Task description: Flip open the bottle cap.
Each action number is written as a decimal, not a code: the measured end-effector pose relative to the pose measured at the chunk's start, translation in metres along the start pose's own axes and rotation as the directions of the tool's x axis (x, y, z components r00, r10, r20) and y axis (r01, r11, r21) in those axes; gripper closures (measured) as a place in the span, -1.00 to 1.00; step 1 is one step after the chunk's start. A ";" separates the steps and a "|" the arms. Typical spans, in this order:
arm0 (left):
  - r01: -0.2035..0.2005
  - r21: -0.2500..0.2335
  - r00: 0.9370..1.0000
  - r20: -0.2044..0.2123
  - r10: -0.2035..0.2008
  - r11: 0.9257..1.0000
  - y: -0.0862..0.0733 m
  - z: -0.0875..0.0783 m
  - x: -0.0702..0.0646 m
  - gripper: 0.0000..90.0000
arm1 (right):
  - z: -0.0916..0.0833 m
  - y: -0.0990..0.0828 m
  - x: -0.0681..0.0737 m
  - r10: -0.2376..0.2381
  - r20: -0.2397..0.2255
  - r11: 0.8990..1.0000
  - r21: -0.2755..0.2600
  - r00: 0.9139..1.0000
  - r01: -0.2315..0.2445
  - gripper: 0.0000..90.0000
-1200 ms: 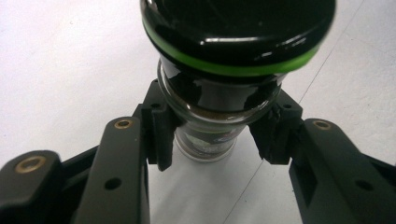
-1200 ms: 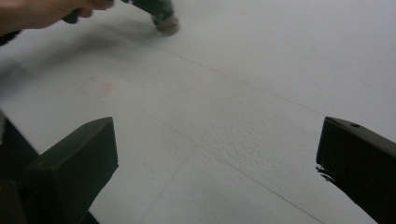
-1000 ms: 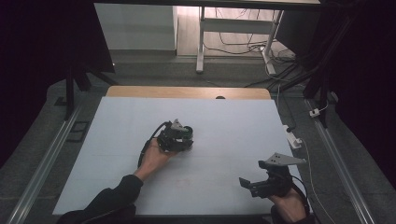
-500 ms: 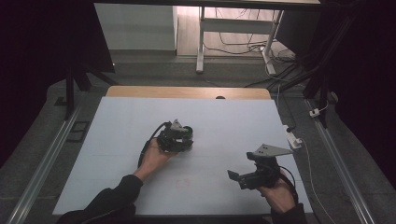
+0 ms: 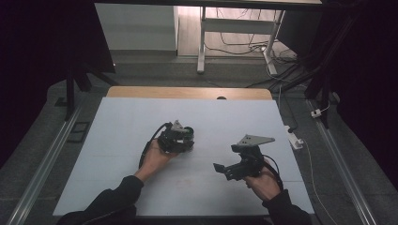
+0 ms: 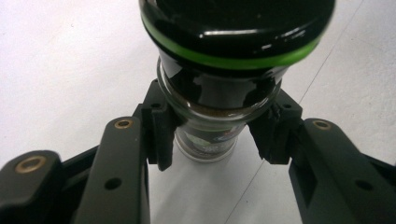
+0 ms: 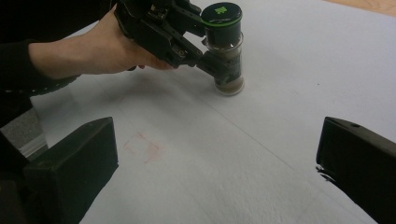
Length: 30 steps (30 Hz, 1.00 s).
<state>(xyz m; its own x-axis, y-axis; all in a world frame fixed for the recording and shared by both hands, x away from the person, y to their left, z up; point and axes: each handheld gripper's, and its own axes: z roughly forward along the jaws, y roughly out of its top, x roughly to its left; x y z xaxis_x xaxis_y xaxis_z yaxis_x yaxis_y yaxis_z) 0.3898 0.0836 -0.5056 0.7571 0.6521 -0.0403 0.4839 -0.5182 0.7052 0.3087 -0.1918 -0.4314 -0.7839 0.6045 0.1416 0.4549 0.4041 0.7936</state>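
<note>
A: Quick pass. What's my left gripper doing?

B: Clamped on the jar. In the left gripper view your pads pinch the glass neck just under the black lid with the green ring. The jar stands upright on the white table, roughly mid-table, a little left of centre.

A: Agreed, my left fingers are clenched on the glass and that hand hasn't shifted across the high-view frames. The right?

B: That's the change. A second ago your right gripper sat low near the bottom right edge of the table. Now it's further in and further left, closer to the jar, jaws pointing at it.

A: Right fingers?

B: Released. In the right gripper view both jaws stand wide apart with bare table between them, nothing held. The jar and your left hand sit ahead of them, still well apart from the pads.

A: So what's my read for the label?

B: Judgement only: left steadies the jar, right is on approach, likely for the lid. No contact yet. Next it needs to line up with the lid, which sits above the left jaws, so there's little room on the neck itself.

A: There's a faint red mark on the table too.

B: Noted, unrelated. Next.
</note>
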 end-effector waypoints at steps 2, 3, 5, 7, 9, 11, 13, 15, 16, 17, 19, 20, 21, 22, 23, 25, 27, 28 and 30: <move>0.000 0.000 1.000 0.001 0.000 1.000 0.000 0.000 0.000 0.19 | 0.007 0.003 0.000 -0.003 0.002 1.000 0.012 1.000 0.003 -1.00; 0.002 -0.001 1.000 0.002 -0.002 1.000 0.000 0.000 0.000 0.19 | 0.010 0.005 0.001 -0.005 0.000 1.000 0.016 1.000 0.005 -1.00; 0.000 0.000 1.000 0.002 0.000 1.000 0.000 0.000 0.000 0.19 | 0.016 0.008 0.001 -0.010 0.002 1.000 0.026 1.000 0.010 -1.00; 0.001 0.000 1.000 0.002 -0.001 1.000 0.000 0.000 0.000 0.19 | 0.022 0.012 0.002 -0.020 0.002 0.999 0.029 1.000 0.020 -1.00; 0.001 0.000 1.000 0.002 -0.001 1.000 0.000 0.000 0.000 0.19 | 0.027 0.016 0.003 -0.028 0.001 0.999 0.029 1.000 0.028 -1.00; 0.004 0.000 1.000 0.002 -0.004 1.000 0.000 0.000 0.000 0.19 | 0.032 0.021 0.003 -0.032 -0.005 0.999 0.022 0.999 0.032 -1.00; 0.006 -0.001 1.000 0.003 -0.006 1.000 0.000 0.000 0.000 0.19 | 0.038 0.026 0.002 -0.025 -0.010 0.999 0.025 1.000 0.026 -1.00; 0.006 0.000 1.000 0.003 -0.006 1.000 0.000 0.000 0.000 0.19 | 0.044 0.029 0.000 -0.033 0.001 0.999 0.034 0.999 0.033 -1.00; 0.005 0.000 1.000 0.002 -0.005 1.000 0.000 0.000 0.000 0.19 | 0.047 0.030 0.000 -0.033 0.008 0.999 0.039 0.999 0.033 -1.00; 0.005 -0.001 1.000 0.002 -0.005 1.000 0.000 0.000 0.000 0.19 | 0.051 0.032 -0.002 -0.033 0.010 0.998 0.045 0.999 0.032 -1.00; 0.004 0.001 1.000 0.003 -0.004 1.000 0.000 0.000 0.000 0.19 | 0.057 0.034 -0.004 -0.031 0.014 0.998 0.051 0.999 0.030 -1.00; 0.005 0.000 1.000 0.003 -0.005 1.000 0.000 0.000 0.000 0.19 | 0.060 0.034 -0.005 -0.032 0.013 0.998 0.054 0.999 0.031 -1.00; 0.005 0.000 1.000 0.003 -0.005 1.000 0.000 0.000 0.000 0.19 | 0.063 0.035 -0.006 -0.033 0.015 0.998 0.061 0.999 0.032 -1.00; 0.004 0.000 1.000 0.003 -0.004 1.000 0.000 0.000 0.000 0.19 | 0.065 0.035 -0.007 -0.038 0.018 0.997 0.066 0.999 0.036 -1.00; 0.004 0.000 1.000 0.003 -0.004 1.000 -0.001 0.000 0.000 0.19 | 0.067 0.036 -0.008 -0.043 0.022 0.997 0.068 0.999 0.041 -1.00; 0.004 -0.001 1.000 0.004 -0.004 1.000 -0.001 0.000 0.000 0.19 | 0.071 0.036 -0.010 -0.050 0.029 0.996 0.073 0.998 0.048 -1.00; 0.004 -0.002 1.000 0.003 -0.004 1.000 -0.001 0.000 0.000 0.19 | 0.073 0.037 -0.011 -0.056 0.038 0.996 0.078 0.998 0.052 -1.00; 0.005 -0.003 1.000 0.003 -0.005 1.000 -0.001 0.000 0.000 0.19 | 0.074 0.038 -0.011 -0.053 0.042 0.996 0.076 0.998 0.050 -0.97; 0.005 -0.004 1.000 0.002 -0.005 1.000 -0.001 0.000 0.000 0.19 | 0.075 0.039 -0.012 -0.056 0.036 0.996 0.070 0.998 0.053 -0.89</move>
<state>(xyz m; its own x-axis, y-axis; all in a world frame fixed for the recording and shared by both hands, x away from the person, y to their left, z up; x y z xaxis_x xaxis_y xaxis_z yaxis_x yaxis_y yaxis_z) 0.3895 0.0842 -0.5064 0.7559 0.6531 -0.0452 0.4855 -0.5128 0.7080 0.3680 -0.1321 -0.4463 -0.7924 0.6052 0.0757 0.4408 0.4825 0.7569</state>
